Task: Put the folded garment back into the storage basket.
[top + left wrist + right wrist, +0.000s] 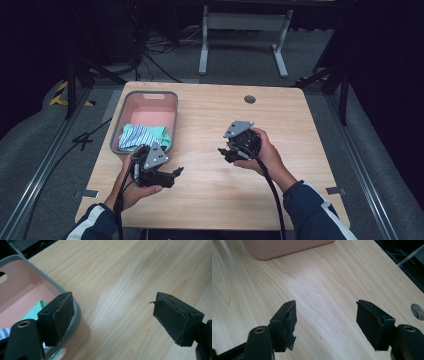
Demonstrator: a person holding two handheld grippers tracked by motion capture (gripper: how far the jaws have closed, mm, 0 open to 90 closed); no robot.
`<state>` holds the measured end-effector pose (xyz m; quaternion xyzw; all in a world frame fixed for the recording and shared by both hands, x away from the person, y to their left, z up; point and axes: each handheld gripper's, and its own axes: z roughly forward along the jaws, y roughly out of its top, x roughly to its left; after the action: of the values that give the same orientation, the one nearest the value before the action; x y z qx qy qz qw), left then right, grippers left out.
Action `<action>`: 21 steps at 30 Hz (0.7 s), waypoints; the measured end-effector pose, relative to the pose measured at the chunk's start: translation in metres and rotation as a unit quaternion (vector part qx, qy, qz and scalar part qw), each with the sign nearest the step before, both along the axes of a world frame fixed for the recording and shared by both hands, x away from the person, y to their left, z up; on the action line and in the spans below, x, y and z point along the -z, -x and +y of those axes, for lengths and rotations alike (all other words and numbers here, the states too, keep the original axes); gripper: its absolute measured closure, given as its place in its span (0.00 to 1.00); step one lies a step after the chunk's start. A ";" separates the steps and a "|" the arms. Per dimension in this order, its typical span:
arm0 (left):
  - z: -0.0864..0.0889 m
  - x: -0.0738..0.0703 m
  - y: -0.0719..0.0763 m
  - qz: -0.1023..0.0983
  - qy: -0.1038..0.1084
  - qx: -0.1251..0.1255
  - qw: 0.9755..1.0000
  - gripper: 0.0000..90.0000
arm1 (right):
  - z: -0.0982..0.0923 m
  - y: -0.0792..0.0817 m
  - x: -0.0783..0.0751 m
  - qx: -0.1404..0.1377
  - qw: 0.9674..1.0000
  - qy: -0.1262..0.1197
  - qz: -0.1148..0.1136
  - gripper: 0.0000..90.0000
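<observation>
Both my grippers, left (176, 171) and right (221, 151), gape empty. The folded cloths (142, 136) lie in the pink bin (172, 117) near the table's left edge; my left jaw could clip its rim.

The table (215, 165) is evenly lit from above while the floor and room around it sink into near black. The high view is soft and grainy. In both gripper views the wood shows pale glare patches, and the near black fingers (62, 317) blur slightly.
</observation>
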<state>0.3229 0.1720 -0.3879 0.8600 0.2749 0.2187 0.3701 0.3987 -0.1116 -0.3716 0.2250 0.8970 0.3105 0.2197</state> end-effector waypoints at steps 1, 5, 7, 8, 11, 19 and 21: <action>-0.002 0.003 0.001 0.002 -0.003 0.005 1.000 0.19 | -0.008 0.003 0.003 0.002 1.000 0.000 0.000 0.36; -0.009 0.012 0.001 0.005 -0.017 0.017 1.000 0.19 | -0.019 0.007 0.009 0.009 1.000 0.007 0.001 0.35; -0.012 0.017 0.001 0.011 -0.020 0.019 1.000 0.20 | -0.023 0.007 0.010 0.009 1.000 0.007 0.000 0.35; -0.014 0.020 0.000 0.014 -0.025 0.020 0.999 0.20 | -0.029 0.010 0.013 0.010 1.000 0.007 0.006 0.39; -0.020 0.030 -0.001 0.022 -0.046 0.025 0.998 0.20 | -0.037 0.013 0.017 0.012 1.000 0.007 0.009 0.38; -0.024 0.044 -0.003 0.032 -0.068 0.037 0.996 0.20 | -0.055 0.018 0.029 0.024 1.000 0.009 0.016 0.38; -0.024 0.047 -0.004 0.038 -0.073 0.041 0.996 0.20 | -0.060 0.020 0.033 0.028 0.999 0.008 0.018 0.38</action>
<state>0.3273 0.1480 -0.4344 0.9029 0.2363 0.1899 0.3047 0.3787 -0.1714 -0.4042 0.2537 0.8966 0.2932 0.2140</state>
